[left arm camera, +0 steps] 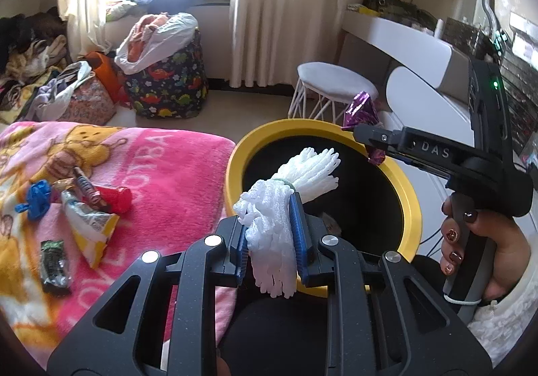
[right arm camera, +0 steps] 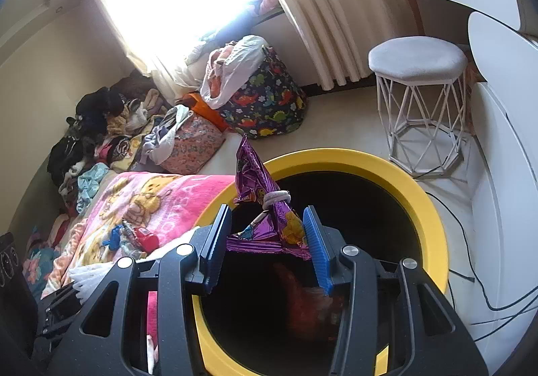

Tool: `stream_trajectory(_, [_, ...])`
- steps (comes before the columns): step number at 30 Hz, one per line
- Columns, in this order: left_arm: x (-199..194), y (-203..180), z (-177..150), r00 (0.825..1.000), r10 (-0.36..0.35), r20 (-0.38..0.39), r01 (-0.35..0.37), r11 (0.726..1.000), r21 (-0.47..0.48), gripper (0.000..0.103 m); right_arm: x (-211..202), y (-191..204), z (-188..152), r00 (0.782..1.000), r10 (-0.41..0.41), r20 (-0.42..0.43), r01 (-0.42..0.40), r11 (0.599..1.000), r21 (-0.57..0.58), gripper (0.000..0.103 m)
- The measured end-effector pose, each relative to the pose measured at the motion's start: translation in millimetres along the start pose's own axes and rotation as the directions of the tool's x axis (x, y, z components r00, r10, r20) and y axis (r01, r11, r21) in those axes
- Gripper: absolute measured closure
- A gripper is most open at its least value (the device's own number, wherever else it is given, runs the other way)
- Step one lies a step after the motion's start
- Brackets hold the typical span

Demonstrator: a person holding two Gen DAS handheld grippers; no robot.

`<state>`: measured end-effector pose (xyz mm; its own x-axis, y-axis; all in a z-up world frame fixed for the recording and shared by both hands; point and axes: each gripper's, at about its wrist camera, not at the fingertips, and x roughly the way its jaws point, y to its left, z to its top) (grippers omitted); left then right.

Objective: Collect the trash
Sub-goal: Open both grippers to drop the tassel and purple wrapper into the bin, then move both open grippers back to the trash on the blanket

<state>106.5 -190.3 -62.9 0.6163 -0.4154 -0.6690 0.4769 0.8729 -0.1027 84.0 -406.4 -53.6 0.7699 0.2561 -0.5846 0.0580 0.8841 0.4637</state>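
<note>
A yellow-rimmed bin [left arm camera: 235,154] with a black inside stands beside a bed covered by a pink blanket [left arm camera: 175,174]. My left gripper [left arm camera: 269,235] is shut on a white foam net bundle [left arm camera: 312,171] that reaches out over the bin's near rim. My right gripper [right arm camera: 265,241] is shut on a purple foil snack bag [right arm camera: 255,171] above the bin [right arm camera: 420,188]. The left wrist view shows that gripper [left arm camera: 361,134], a hand on its handle, holding the bag [left arm camera: 361,109] over the far rim. On the blanket lie a blue scrap [left arm camera: 35,196], a red wrapper [left arm camera: 114,198], a yellow-white wrapper [left arm camera: 90,228] and a dark wrapper [left arm camera: 53,266].
Something reddish lies in the bin's bottom [right arm camera: 309,302]. A white wire-frame stool [right arm camera: 417,60] stands behind the bin. A dinosaur-print bag [right arm camera: 269,107] and heaps of clothes [right arm camera: 101,127] sit by the curtained window. A white desk [left arm camera: 403,36] and floor cables [right arm camera: 477,282] are on the right.
</note>
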Motion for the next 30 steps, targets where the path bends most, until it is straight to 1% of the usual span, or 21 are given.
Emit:
stream_trajectory(9, [20.9,-14.4,-4.2,0.999,-0.025,-0.045,0.026,0.999,0.038,0.087,7.2,-16.7,-1.9,1.0,-0.02,-0.019,0.021,1.0,0.02,0.06])
stream_trajectory(18, [33.6,-16.9,-7.8,0.996,-0.047,-0.07,0.049,0.998,0.033,0.087,15.7,-25.6,-4.6,0.998,-0.037,-0.046,0.039,0.999,0.035,0.06])
stream_trajectory(23, [38.3,-13.7,-8.1,0.995,-0.06,-0.074,0.061,0.998,0.018,0.086,18.3,-30.4,-4.9,0.998,-0.038,-0.054,0.041,0.998,0.049,0.054])
stream_trajectory(24, [38.8,-11.4,-7.9,0.996,-0.057,-0.073,0.058,0.998,0.011,0.08,18.6,-31.3,-4.8,0.998,-0.038,-0.055,0.041,0.998,0.054,0.051])
stream_trajectory(25, [38.7,-8.9,-7.5,0.996,-0.056,-0.071,0.056,0.998,0.002,0.068,18.8,-32.3,-4.6,0.998,-0.041,-0.056,0.044,0.997,0.056,0.047])
stream_trajectory(26, [37.4,-6.3,-8.0,0.996,-0.057,-0.067,0.056,0.998,-0.012,0.061,18.9,-32.8,-4.7,0.997,-0.045,-0.057,0.048,0.997,0.058,0.045])
stream_trajectory(27, [34.8,-3.4,-8.1,0.996,-0.064,-0.058,0.062,0.998,-0.027,0.052,19.1,-33.2,-4.7,0.997,-0.048,-0.055,0.051,0.997,0.06,0.042])
stream_trajectory(28, [32.5,-1.0,-8.1,0.997,-0.067,-0.049,0.065,0.997,-0.038,0.04,19.4,-33.4,-4.5,0.997,-0.052,-0.054,0.056,0.997,0.062,0.041])
stream_trajectory(29, [29.1,3.2,-7.9,0.997,-0.062,-0.035,0.06,0.997,-0.051,0.034,19.3,-33.0,-4.4,0.997,-0.058,-0.053,0.061,0.996,0.06,0.041])
stream_trajectory(30, [26.3,6.3,-7.7,0.998,-0.053,-0.026,0.052,0.997,-0.061,0.026,19.2,-31.8,-4.2,0.997,-0.06,-0.052,0.063,0.996,0.056,0.041])
